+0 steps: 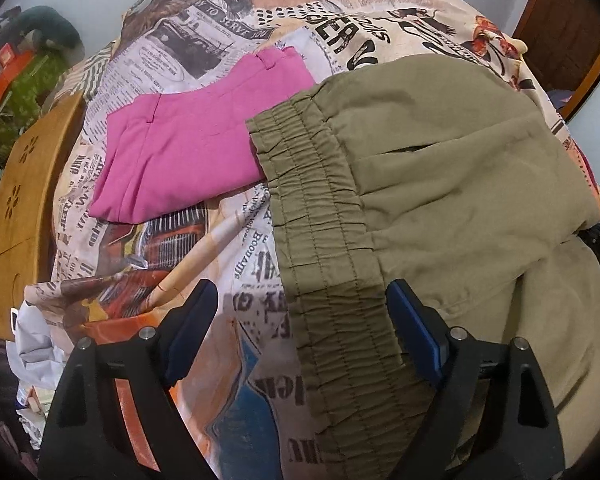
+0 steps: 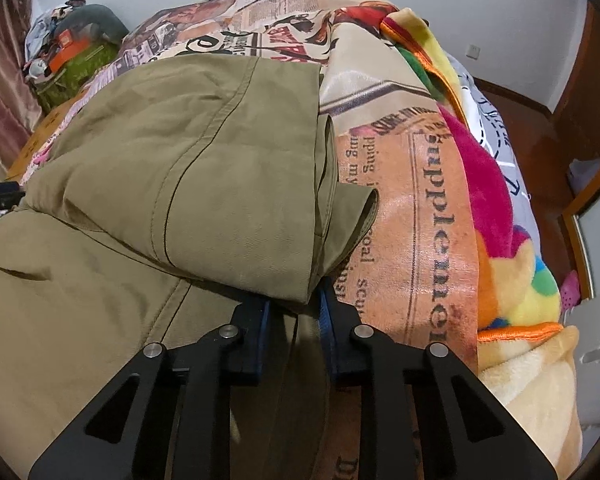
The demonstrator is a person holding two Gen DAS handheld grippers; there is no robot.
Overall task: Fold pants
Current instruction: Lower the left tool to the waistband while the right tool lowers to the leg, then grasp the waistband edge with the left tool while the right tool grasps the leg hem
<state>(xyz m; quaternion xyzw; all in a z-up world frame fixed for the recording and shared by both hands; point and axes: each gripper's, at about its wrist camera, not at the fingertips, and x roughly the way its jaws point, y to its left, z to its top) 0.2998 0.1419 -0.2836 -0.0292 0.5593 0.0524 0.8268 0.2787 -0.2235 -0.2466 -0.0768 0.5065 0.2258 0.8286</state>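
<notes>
Olive-green cotton pants (image 1: 440,168) lie across the newspaper-print bed (image 1: 236,248). Right gripper (image 2: 294,312) pinches the leg end; left gripper (image 1: 300,300), jaws spread, straddles the elastic waistband (image 1: 320,216). An uneven lift could skew the fold or drag the folded pink pants (image 1: 180,152).

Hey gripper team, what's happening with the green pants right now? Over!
Left gripper open, astride elastic waistband of olive-green cotton pants. Right gripper pinched on pants' folded edge. Folded pink pants lie alongside, slightly under waistband. Over.

Soft even indoor light, fisheye-warped dark corners.
</notes>
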